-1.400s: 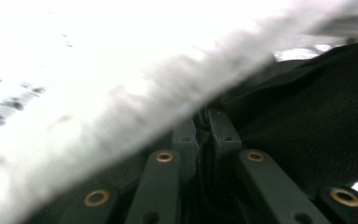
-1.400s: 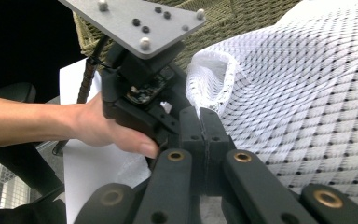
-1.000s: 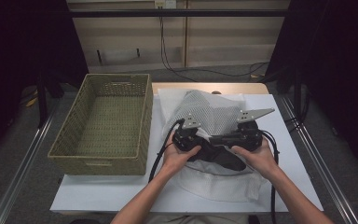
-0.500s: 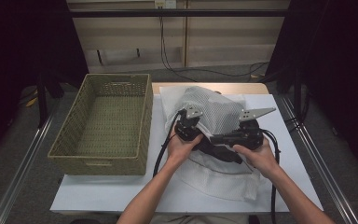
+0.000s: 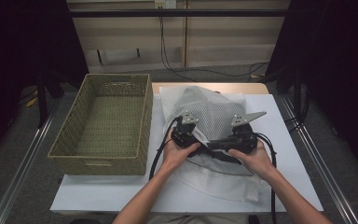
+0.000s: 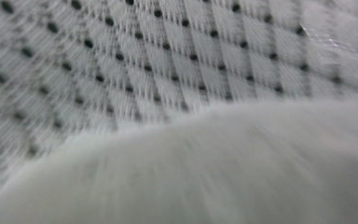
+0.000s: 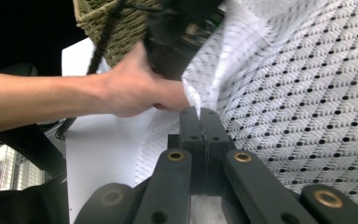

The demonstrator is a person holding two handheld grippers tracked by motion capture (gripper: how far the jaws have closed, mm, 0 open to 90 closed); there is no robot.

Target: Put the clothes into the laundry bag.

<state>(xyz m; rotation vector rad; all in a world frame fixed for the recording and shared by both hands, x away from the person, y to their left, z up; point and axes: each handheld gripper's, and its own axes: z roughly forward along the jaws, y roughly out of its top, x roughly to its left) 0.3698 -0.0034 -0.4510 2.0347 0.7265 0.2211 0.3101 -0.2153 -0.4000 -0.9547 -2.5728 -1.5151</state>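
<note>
Left gripper (image 5: 185, 131) sits just right of the woven basket (image 5: 145, 122), held low over the near left part of the white mesh cloth (image 5: 210, 112), which lies spread and rumpled on the white table sheet (image 5: 282, 154) with its far end humped up. Its jaws have just been opening, yet the left gripper view is a blur of mesh pressed right against the lens, so I cannot tell whether any cloth is between them or how wide they stand. Across the middle the cloth reads as light, limp and thin: an open weave dotted with small holes, folding wherever it is lifted and keeping no shape of its own. It probably slides easily on the smooth sheet, and the holes could snag on a jaw tip, so a pull wants to be gentle. The best hold is likely on a hem or a doubled fold, where two layers give the pads something to bite. Further right, the right gripper (image 7: 199, 115) is clenched, jaws pressed flat together, and a ridge of mesh rises straight from their tips, so it seems to pinch a fold there, close to the person's left hand (image 7: 135, 88). One pinch alone would let the rest sag, so two holds set apart suit it better
</note>
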